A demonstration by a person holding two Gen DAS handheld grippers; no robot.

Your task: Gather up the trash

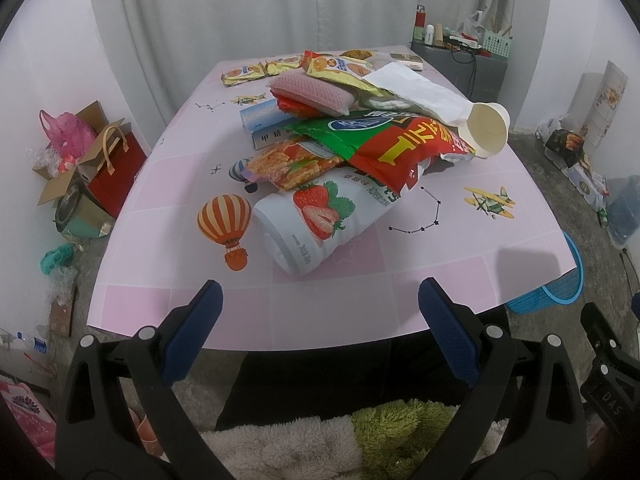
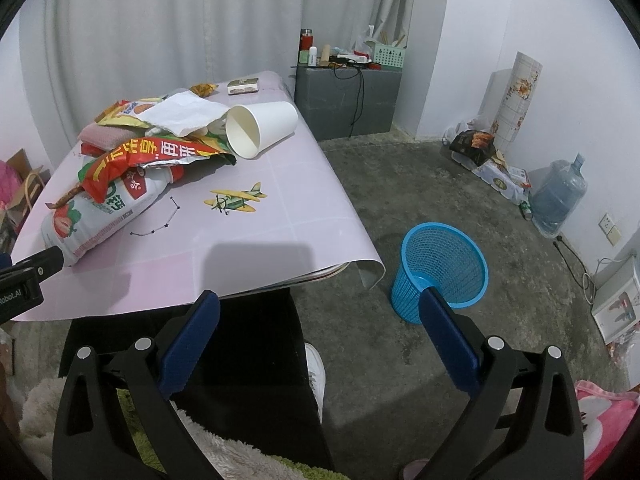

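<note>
The left gripper point(image 1: 320, 300), a black claw with blue pads, is hovering wide apart and holding nothing, just before the near edge of the pink table cover point(image 1: 168, 308) with printed balloons and planes. The right gripper point(image 2: 320, 304), of the same make, is also standing wide apart and holding nothing, near the right front corner of the table. Behind both grippers, a fluffy cream and green garment point(image 1: 360, 436) on the person's lap is showing.

On the floor just beside this table corner, a blue plastic mesh waste basket point(image 2: 440, 268) is standing upright, and no trash is showing in it.

The trash is lying in a heap on the middle of the table. The nearest piece is a white pouch with a strawberry picture point(image 1: 316, 220), lying flat. A red and green snack bag with yellow letters point(image 1: 384, 144) is resting over its far end, beside an orange snack packet point(image 1: 288, 164). At the right side of the heap, a white paper cup point(image 1: 488, 130) is lying on its side with its mouth toward the cameras. Over the heap, a pink sponge cloth point(image 1: 312, 94) and a white crumpled paper bag point(image 1: 420, 88) are lying. Farther away, yellow biscuit wrappers point(image 1: 248, 72) are spread near the far table edge.
</note>
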